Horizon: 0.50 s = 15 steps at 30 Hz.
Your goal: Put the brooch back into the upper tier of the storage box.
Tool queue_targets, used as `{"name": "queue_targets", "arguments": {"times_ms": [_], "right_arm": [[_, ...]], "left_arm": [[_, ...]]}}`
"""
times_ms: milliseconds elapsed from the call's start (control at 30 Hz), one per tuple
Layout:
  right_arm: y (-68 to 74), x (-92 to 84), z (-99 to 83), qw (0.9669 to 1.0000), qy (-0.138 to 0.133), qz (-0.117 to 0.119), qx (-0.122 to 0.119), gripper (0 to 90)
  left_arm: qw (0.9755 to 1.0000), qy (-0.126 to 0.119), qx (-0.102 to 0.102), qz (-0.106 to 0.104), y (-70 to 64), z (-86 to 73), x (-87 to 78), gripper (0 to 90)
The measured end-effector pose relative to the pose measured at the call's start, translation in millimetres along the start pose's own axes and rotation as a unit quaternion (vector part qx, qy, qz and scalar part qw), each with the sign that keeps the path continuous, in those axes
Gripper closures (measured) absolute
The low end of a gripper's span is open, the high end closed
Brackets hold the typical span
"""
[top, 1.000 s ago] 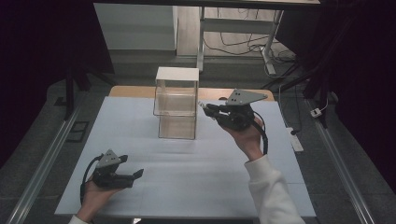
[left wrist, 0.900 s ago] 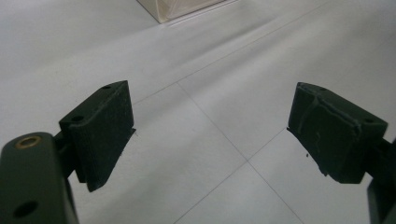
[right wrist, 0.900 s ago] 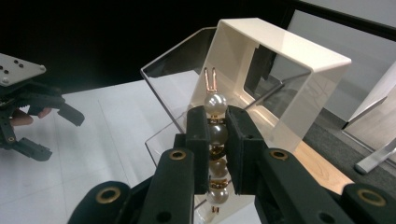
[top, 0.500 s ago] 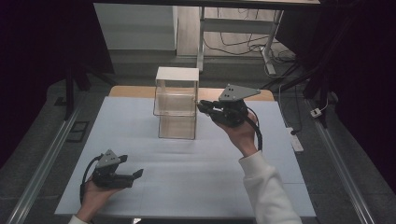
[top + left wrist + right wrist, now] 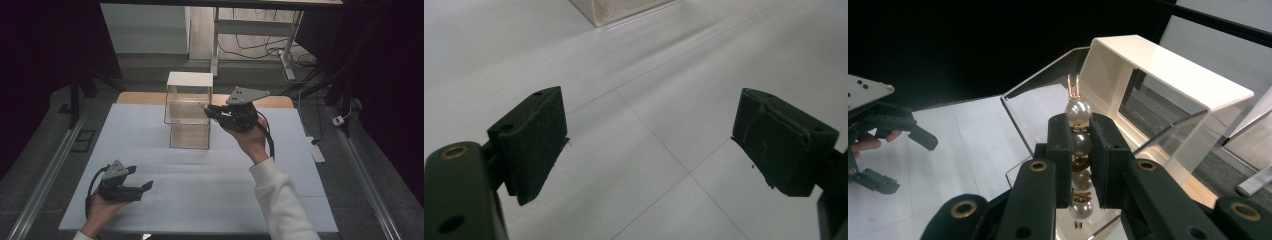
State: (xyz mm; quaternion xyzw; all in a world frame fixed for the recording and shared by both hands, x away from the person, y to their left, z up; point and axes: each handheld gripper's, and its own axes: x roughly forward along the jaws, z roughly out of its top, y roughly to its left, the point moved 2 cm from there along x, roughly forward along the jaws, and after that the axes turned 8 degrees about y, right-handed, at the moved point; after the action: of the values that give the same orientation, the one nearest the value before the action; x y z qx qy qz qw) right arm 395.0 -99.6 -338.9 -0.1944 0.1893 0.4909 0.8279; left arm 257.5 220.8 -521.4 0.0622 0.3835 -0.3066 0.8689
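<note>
High view: the right tongs (image 5: pixel 209 112), held up in a white-sleeved arm at centre frame, reach the upper tier of a clear two-tier display stand (image 5: pixel 188 111) that sits on the pale sheet covering the table (image 5: pixel 260 200). At lower left, the left tongs (image 5: pixel 142 187) rest low over the sheet, well apart from the stand. Judging by this, the pickup is finished and the placing at the stand is what remains. Beyond the table's far wooden edge lie a grey floor, metal desk legs and loose cables (image 5: pixel 252 47); dark curtains close both sides.

Left gripper view: the left tongs (image 5: pixel 649 145) stand spread wide with nothing between the pads, over bare white sheet crossed by faint fold lines. A corner of the stand (image 5: pixel 616 10) enters at the top edge of the frame.

Right gripper view: the right tongs (image 5: pixel 1080 150) are pinching a pearl bead strand (image 5: pixel 1078 111), upright at centre frame, its two thin gold wire ends pointing up above the top pearl. Just behind it rises the stand's white-topped upper tier (image 5: pixel 1168 75), with a clear panel below. Whether the strand already touches the stand cannot be told. The other hand and its tongs (image 5: pixel 878 135) show at the left edge. The strand appears to be close to its place but not yet released.
</note>
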Motion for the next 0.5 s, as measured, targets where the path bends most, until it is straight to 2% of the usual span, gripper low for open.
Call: {"name": "queue_targets", "arguments": {"times_ms": [367,500], "right_arm": [[0.8,11.4,8.3,1.0000,-0.002,0.001,-0.001,79.4],[0.1,20.7,11.9,1.0000,0.002,-0.001,-0.001,79.4]], "left_arm": [[1.0000,-0.001,0.000,0.001,0.4,0.0,-0.4,14.5],[1.0000,-0.001,-0.001,0.001,0.5,-0.3,-0.2,14.5]]}}
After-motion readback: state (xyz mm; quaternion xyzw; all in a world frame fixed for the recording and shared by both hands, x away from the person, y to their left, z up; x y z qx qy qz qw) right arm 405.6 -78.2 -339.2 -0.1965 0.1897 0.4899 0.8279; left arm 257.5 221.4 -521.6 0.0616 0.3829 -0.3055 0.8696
